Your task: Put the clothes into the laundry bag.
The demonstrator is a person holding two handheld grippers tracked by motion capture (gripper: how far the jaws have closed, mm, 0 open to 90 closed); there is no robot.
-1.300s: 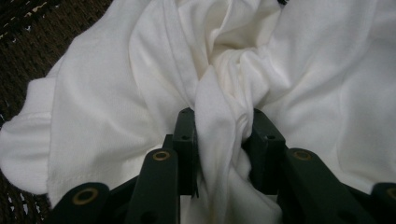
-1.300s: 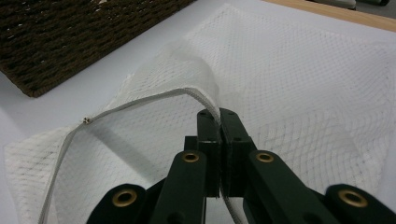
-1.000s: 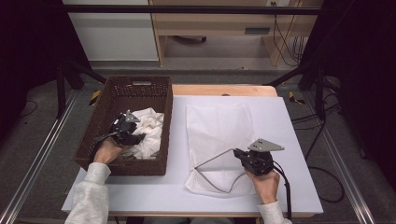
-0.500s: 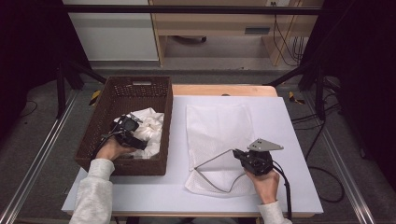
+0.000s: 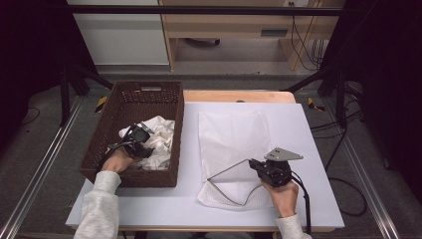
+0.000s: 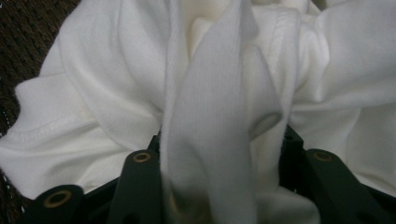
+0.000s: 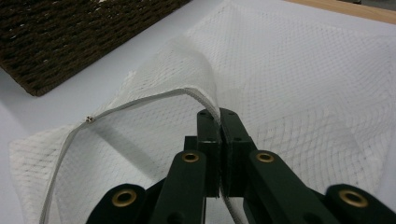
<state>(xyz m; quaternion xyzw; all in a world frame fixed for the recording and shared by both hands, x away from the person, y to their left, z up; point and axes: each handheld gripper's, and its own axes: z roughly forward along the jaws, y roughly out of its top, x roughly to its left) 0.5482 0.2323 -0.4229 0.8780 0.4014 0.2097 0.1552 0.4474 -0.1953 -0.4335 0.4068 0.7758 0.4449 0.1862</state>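
A: Start at the left. What has changed with the left claw?

B: It sits in the brown basket at the left of the white surface, down in the white clothes. Its jaws have just been closing, after spreading wide half a second ago, and a bunched fold of the white cloth now stands up between them. In the left gripper view the cloth fills the gap and the pads press in on it from both sides, so I read it as pinching the clothes.

A: What does that mean for the job?

B: I judge that a garment is now caught and ready to be lifted out of the basket toward the bag.

A: And further right?

B: The white mesh bag lies flat in the middle of the surface, just right of the basket. The right claw, near the bag's near end, is pressed together on the bag's rim and holds it up, so the mouth gapes toward the basket. That hand is where it was a second ago.

A: Anything in the way?

B: The basket's right wall stands between the clothes and the bag mouth; the garment must clear it. The rest of the pile may drag along.
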